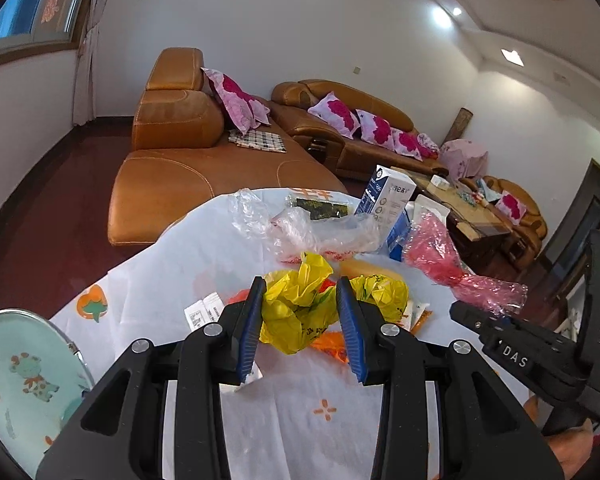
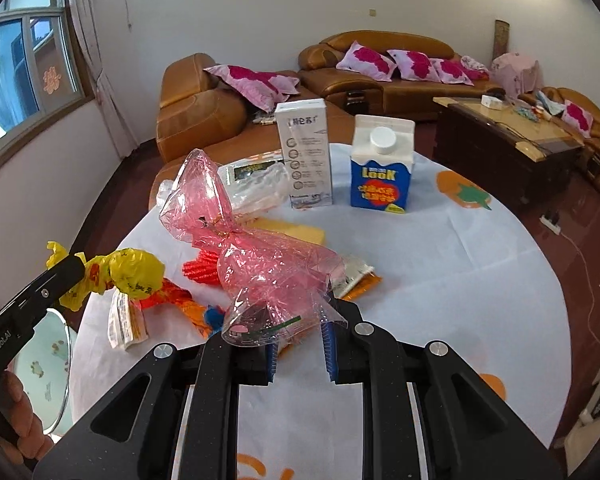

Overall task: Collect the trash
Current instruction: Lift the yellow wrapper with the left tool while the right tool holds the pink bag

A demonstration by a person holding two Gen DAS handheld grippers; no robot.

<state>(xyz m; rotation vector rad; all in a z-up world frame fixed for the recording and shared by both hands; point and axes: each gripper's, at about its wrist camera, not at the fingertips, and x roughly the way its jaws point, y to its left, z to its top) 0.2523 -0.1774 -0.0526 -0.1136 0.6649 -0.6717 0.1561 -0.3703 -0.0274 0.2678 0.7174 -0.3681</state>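
Item: round table point(image 2: 440, 248) under a white cloth with orange fruit prints, littered and only partly cleared.

Progress: collection is looking early. Two pieces are being lifted; most of the litter is still lying on the cloth. No bin or bag for the trash is showing in either view (where the haul is going cannot be told).

Left gripper point(image 1: 302, 320): jaws are standing part open and pressing from both sides on a crumpled yellow plastic bag point(image 1: 300, 312); in the right wrist view that bag is hanging clear of the table's edge.

Right gripper point(image 2: 298, 346): jaws are standing narrow and pinching the near end of a pink cellophane wrapper point(image 2: 256, 260), which is rearing up and away from the blue pads above the cloth.

Remaining on the table:
- clear plastic bag point(image 1: 320, 232), beyond the yellow one
- white carton point(image 2: 304, 152), upright
- blue-and-white carton point(image 2: 382, 168) with a round cap, upright, beside the white one
- orange-red mesh point(image 2: 204, 266), partly under the cellophane
- small white sachets point(image 2: 124, 320) near the left edge
- yellow sponge-like slab point(image 2: 296, 232)

Also noted: a round glass-topped stool point(image 1: 28, 376) with cartoon animals, just beside the table.
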